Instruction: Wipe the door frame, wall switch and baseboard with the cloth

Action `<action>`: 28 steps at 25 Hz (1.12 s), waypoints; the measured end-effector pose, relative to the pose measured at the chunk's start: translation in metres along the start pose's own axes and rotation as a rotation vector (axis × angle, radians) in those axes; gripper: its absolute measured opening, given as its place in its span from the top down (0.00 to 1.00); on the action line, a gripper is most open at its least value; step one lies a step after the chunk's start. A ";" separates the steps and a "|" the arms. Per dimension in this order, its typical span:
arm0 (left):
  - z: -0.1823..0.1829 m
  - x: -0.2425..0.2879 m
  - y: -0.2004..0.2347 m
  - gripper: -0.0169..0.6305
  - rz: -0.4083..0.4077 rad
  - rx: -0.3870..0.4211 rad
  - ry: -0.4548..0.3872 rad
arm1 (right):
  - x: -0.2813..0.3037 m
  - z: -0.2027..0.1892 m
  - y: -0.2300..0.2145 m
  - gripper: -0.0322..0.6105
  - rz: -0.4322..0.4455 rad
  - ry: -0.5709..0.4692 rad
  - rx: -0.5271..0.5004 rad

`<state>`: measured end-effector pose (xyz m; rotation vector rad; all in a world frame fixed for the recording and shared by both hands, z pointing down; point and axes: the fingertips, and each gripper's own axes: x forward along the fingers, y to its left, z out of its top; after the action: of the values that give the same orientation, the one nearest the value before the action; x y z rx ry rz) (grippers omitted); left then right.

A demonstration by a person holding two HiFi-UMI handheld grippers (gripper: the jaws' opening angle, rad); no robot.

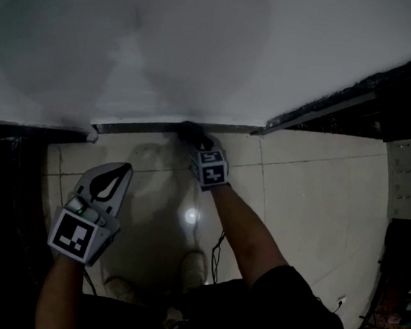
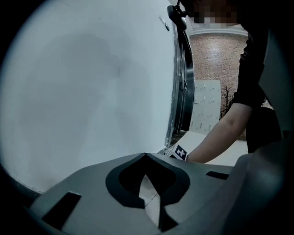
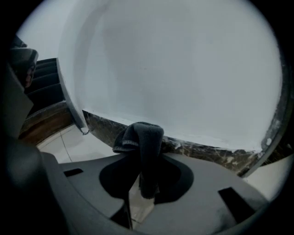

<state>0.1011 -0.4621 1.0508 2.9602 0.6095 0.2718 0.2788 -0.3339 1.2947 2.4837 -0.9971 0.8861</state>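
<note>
A dark cloth (image 3: 140, 140) is bunched between the jaws of my right gripper (image 3: 142, 158), which is shut on it. In the head view that gripper (image 1: 193, 136) holds the cloth (image 1: 189, 130) against the dark baseboard (image 1: 140, 126) at the foot of the white wall (image 1: 202, 44). The baseboard (image 3: 202, 150) looks like dark marble just beyond the cloth. My left gripper (image 1: 116, 176) hangs over the floor tiles to the left, away from the wall, shut and empty, with its tips (image 2: 146, 156) meeting. A metal door frame (image 2: 180, 82) runs along the wall's right edge. No wall switch shows.
Pale floor tiles (image 1: 311, 192) spread below the wall. A metal threshold track (image 1: 319, 112) runs off to the upper right. A dark gap (image 1: 10, 170) lies at the left beyond the wall's corner trim (image 3: 71, 98). A white pegboard panel (image 1: 409, 176) stands at the right.
</note>
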 end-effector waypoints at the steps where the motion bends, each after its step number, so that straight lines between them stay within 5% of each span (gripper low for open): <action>1: -0.001 0.001 0.000 0.99 0.001 -0.004 0.003 | -0.002 -0.003 -0.008 0.82 -0.013 0.000 0.016; 8: 0.000 0.011 0.001 0.99 0.016 -0.080 -0.005 | -0.033 -0.021 -0.090 0.82 -0.146 0.000 0.137; 15: -0.010 0.006 -0.001 0.99 0.025 -0.047 0.043 | -0.057 -0.050 -0.169 0.82 -0.279 0.033 0.290; 28: -0.016 -0.015 0.020 0.99 0.087 -0.069 0.050 | -0.056 -0.057 -0.195 0.82 -0.388 0.060 0.359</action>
<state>0.0920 -0.4852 1.0667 2.9255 0.4680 0.3678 0.3606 -0.1402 1.2893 2.7835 -0.3321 1.0718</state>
